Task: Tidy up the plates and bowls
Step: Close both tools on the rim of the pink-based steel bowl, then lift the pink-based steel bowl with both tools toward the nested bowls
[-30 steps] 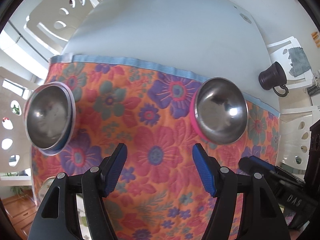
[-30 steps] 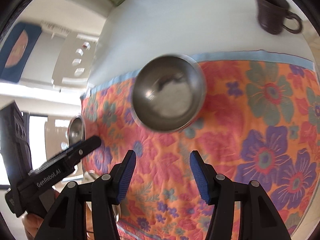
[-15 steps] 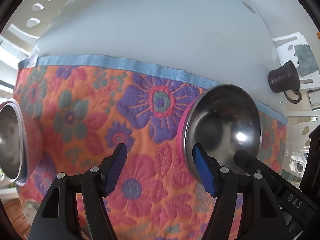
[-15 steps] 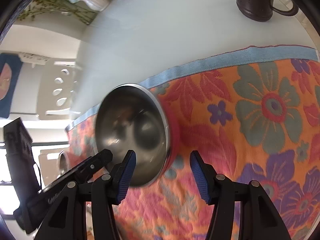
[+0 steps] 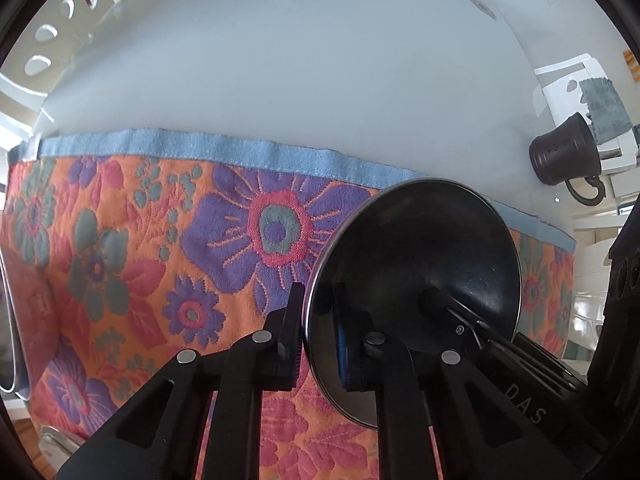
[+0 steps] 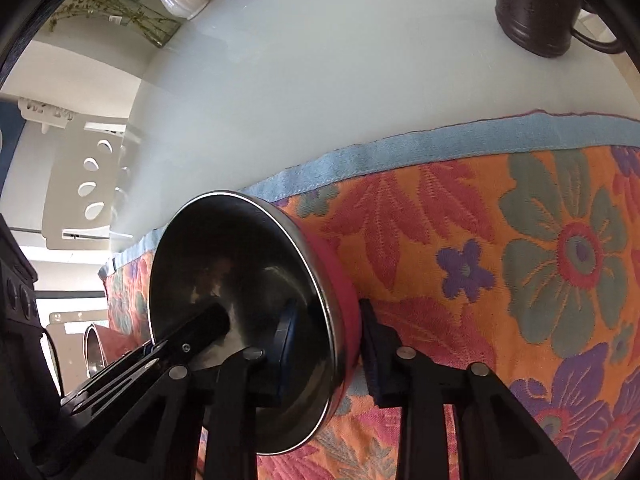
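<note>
Both tools had hold of the same steel bowl (image 5: 416, 280), which sat on the flowered cloth (image 5: 160, 248) near its blue hem. The left tool (image 5: 318, 334) was clenched across the bowl's left rim, one finger outside on the cloth side and the blue pad inside the metal. The right tool (image 6: 326, 344) pinched the opposite rim likewise, its outer finger against the bowl's pink outer wall (image 6: 340, 280) and its inner pad in the hollow. Whether the bowl had left the cloth I could not tell.

I took this for the pick-up step: the bowl gripped from two sides, ready to be carried to its fellow. A second bowl (image 6: 94, 350) showed at the far left end of the cloth, well apart, and I judged it the likely place for stacking. The next move would call for both hands rising together and keeping level, since a thin rim held by two pinches could twist or slip if one hand led.

There was room enough. The cloth between the two bowls lay bare, and the pale table (image 5: 300, 60) beyond the hem was open. The dark mug (image 6: 536, 8) stood off to the right on the bare table, away from that path. The cloth's near edge hung close to the tools, so drifting toward the holder would bring the bowl over the table's edge.
</note>
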Motion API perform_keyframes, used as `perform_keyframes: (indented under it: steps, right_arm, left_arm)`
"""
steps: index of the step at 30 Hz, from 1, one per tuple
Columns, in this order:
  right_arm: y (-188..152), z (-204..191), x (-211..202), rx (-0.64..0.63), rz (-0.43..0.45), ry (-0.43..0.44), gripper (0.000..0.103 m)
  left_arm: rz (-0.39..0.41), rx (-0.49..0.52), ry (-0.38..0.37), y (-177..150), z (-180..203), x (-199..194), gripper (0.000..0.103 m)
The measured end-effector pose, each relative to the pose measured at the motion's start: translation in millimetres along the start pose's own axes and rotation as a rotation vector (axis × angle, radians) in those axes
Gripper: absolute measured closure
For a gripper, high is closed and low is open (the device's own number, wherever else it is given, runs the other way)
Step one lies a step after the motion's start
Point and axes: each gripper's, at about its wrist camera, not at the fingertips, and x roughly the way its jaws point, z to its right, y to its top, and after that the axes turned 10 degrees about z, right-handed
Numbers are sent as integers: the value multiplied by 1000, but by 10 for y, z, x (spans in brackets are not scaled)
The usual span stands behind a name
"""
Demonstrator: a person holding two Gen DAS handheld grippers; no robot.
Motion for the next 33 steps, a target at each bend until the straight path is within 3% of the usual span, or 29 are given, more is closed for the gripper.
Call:
perform_keyframes:
  steps: [5,14,33]
  right_arm:
    - [-32,94,-65,38,9,13,87]
    - [-157,-76,-194,5,6,-8,87]
    - [-701,-867,-558,-73,-24,48,86]
  left_arm:
    - [-14,-26,-30,-66,-10,-32,94]
    - [-31,-33,-40,-197,-236,-235,94]
    - [4,-56,-18,-396,-988,-1032,94]
